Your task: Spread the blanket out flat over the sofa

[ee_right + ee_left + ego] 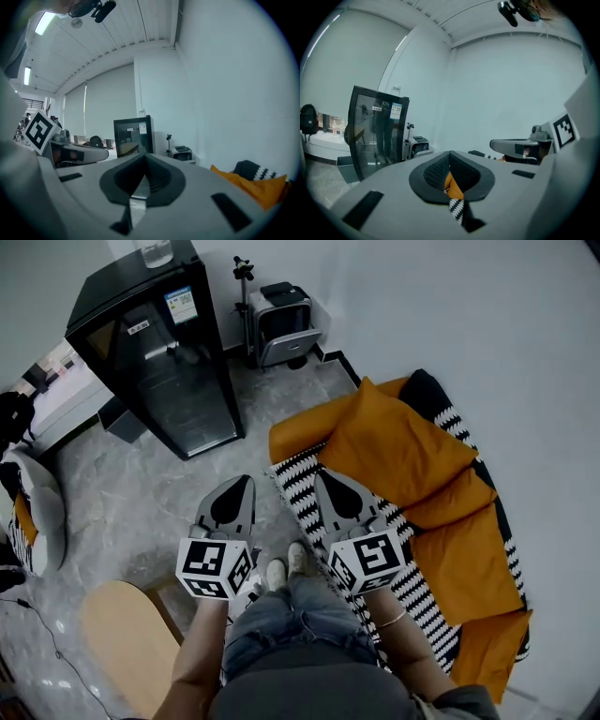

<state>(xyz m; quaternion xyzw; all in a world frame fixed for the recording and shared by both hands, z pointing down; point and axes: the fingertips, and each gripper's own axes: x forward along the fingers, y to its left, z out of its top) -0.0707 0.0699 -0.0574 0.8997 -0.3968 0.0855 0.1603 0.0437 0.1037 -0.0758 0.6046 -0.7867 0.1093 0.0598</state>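
The sofa point(309, 423) stands along the right wall, orange, with bulky orange cushions point(398, 446) heaped on it. A black-and-white striped blanket point(300, 488) lies over the seat, and its dark end point(427, 390) reaches up the back by the wall. Both grippers are held up side by side in front of me, near the sofa's end. The left gripper point(246, 480) point(450, 153) is shut; only a slit between its jaws shows orange and striped cloth, and nothing hangs from it. The right gripper point(323, 474) point(144, 157) is shut and empty, over the blanket's near corner.
A black glass-door fridge point(155, 352) stands to the left, with a grey box-shaped appliance point(286, 320) and a thin stand point(246, 296) by the wall behind. A round wooden table point(127, 638) is at my lower left and a pale seat point(42, 512) at the far left. My shoes point(286, 568) are on marble floor.
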